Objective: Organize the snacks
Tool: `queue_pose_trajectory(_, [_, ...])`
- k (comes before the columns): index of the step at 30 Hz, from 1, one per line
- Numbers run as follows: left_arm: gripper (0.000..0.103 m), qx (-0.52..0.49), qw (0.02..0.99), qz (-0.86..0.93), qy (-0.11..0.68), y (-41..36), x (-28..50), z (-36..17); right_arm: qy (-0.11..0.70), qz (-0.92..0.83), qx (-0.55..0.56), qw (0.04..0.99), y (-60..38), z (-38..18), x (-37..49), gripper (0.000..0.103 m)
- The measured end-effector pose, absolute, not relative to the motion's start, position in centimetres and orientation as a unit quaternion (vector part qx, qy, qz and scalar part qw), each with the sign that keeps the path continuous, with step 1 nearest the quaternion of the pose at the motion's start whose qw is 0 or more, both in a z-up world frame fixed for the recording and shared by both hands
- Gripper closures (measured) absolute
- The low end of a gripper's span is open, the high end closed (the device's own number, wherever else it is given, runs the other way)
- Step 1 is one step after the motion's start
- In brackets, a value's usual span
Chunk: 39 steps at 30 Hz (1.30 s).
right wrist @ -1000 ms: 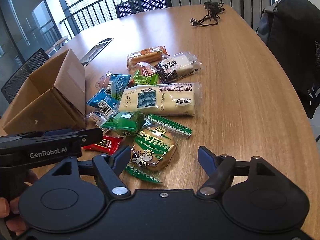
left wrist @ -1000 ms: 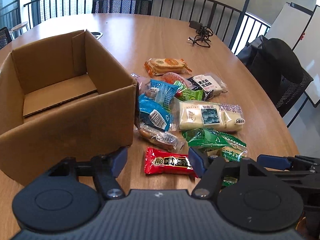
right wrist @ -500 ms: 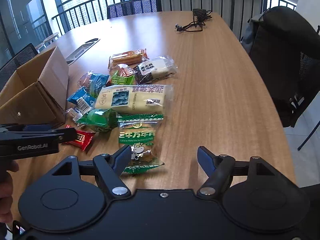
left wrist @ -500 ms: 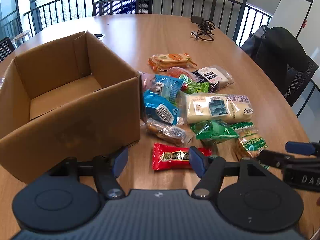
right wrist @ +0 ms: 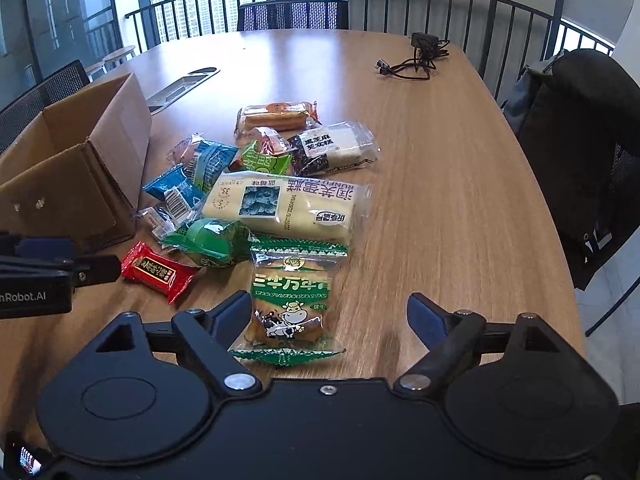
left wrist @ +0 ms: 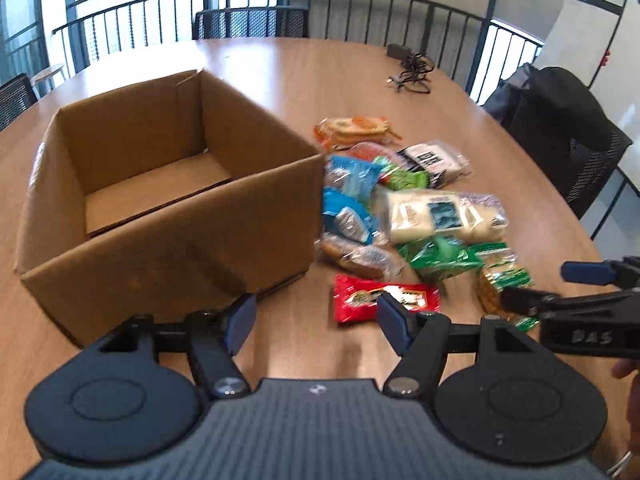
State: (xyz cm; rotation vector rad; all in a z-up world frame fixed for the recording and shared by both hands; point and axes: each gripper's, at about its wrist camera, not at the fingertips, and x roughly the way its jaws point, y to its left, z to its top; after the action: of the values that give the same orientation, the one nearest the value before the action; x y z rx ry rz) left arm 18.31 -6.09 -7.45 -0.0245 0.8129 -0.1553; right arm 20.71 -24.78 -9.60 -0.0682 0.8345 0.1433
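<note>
Right claw [right wrist: 328, 316]: spread, jaws just widened, nothing pinched | green biscuit packet [right wrist: 290, 300]: flat on bench [right wrist: 460, 200], directly ahead, near end between the jaws, long axis along the reach | left claw [left wrist: 312, 318]: spread, empty, nearer red packet [left wrist: 384, 298] | box [left wrist: 168, 240]: left.

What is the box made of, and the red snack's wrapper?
The box looks like plain brown cardboard: matte, with folded flaps and raw edges. The red snack seems wrapped in glossy plastic film: it shines and has crimped, zigzag ends.
</note>
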Motion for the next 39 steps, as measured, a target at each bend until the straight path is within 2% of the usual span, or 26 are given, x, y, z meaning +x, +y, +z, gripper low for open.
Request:
queue_pose_trajectory(2, [0.035,-0.009,0.915,-0.094,0.393,-7.1,18.6,-7.4,0.404,0.07,-0.033,0.912,-24.9,-9.8,20.7,0.021])
queue_pose_trajectory(4, [0.033,-0.001,0.914,-0.101,0.393,-7.9,18.9,-7.5,0.403,0.074,-0.03,0.912,-25.0,-9.9,20.8,0.034])
queue_pose_trajectory(6, [0.032,0.004,0.911,-0.108,0.397,-8.5,19.2,-7.7,0.404,0.081,-0.025,0.911,-25.1,-10.0,21.0,0.054])
queue_pose_trajectory(7, [0.032,0.007,0.91,-0.111,0.4,-8.8,19.3,-7.8,0.403,0.084,-0.024,0.911,-25.1,-9.9,21.0,0.059])
queue_pose_trajectory(9, [0.03,0.015,0.908,-0.116,0.403,-9.4,19.5,-8.0,0.402,0.087,-0.027,0.911,-25.2,-9.7,21.1,0.062])
queue_pose_trajectory(18, [0.024,0.058,0.899,-0.122,0.417,-11.3,20.1,-8.9,0.411,0.086,-0.032,0.907,-26.0,-9.3,20.2,0.062])
queue_pose_trajectory(22, [0.024,0.065,0.898,-0.117,0.419,-11.7,20.3,-9.4,0.4,0.079,-0.045,0.912,-26.0,-8.9,20.2,0.039])
queue_pose_trajectory(24, [0.024,0.063,0.898,-0.112,0.421,-11.7,20.4,-9.6,0.395,0.08,-0.048,0.914,-25.9,-8.9,20.3,0.035])
queue_pose_trajectory(27, [0.024,0.063,0.898,-0.114,0.421,-11.6,20.4,-9.7,0.397,0.083,-0.053,0.912,-25.5,-9.2,20.7,0.035])
queue_pose_trajectory(29, [0.028,0.054,0.897,-0.114,0.424,-11.4,20.6,-9.6,0.4,0.081,-0.056,0.911,-25.3,-9.6,20.9,0.036])
queue_pose_trajectory(32, [0.038,0.05,0.899,-0.115,0.419,-11.1,20.4,-9.5,0.415,0.081,-0.052,0.905,-25.3,-10.2,21.2,0.056])
queue_pose_trajectory(34, [0.049,0.049,0.902,-0.12,0.412,-10.9,20.1,-9.2,0.413,0.083,-0.052,0.906,-25.3,-10.2,21.0,0.056])
queue_pose_trajectory(39, [0.057,0.038,0.904,-0.123,0.407,-10.5,19.6,-8.6,0.405,0.092,-0.049,0.909,-25.2,-9.6,20.2,0.056])
